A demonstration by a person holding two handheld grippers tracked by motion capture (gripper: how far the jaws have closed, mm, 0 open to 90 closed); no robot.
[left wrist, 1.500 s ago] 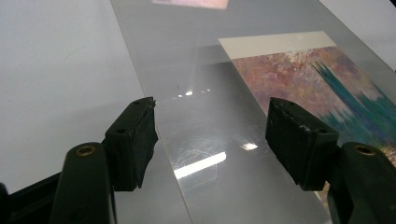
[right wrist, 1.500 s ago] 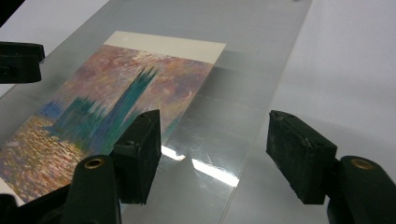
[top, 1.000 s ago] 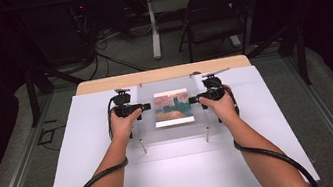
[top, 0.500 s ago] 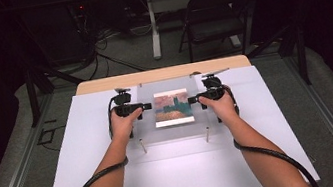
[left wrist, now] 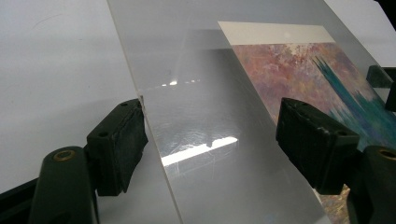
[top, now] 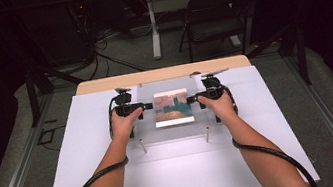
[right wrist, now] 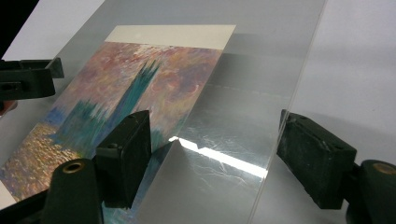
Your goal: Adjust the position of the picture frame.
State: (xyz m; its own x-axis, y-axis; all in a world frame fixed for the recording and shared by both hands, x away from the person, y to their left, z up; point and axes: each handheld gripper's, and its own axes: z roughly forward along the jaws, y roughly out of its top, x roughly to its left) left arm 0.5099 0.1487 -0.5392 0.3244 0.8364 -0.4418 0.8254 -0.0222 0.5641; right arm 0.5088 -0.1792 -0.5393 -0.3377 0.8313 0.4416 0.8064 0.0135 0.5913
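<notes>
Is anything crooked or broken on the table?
Nothing looks broken or spilled. The painting print lies straight under the clear sheet, which has fine scratches near both grippers. The left gripper and right gripper have just been opening.

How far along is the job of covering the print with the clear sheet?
Done: the clear sheet lies flat over the print. In hand: the left gripper and right gripper straddle its side edges, and their jaws have just been opening, apparently no longer pressing it. Left: probably drawing both grippers away. Whether the front pegs need fixing is unclear.
</notes>
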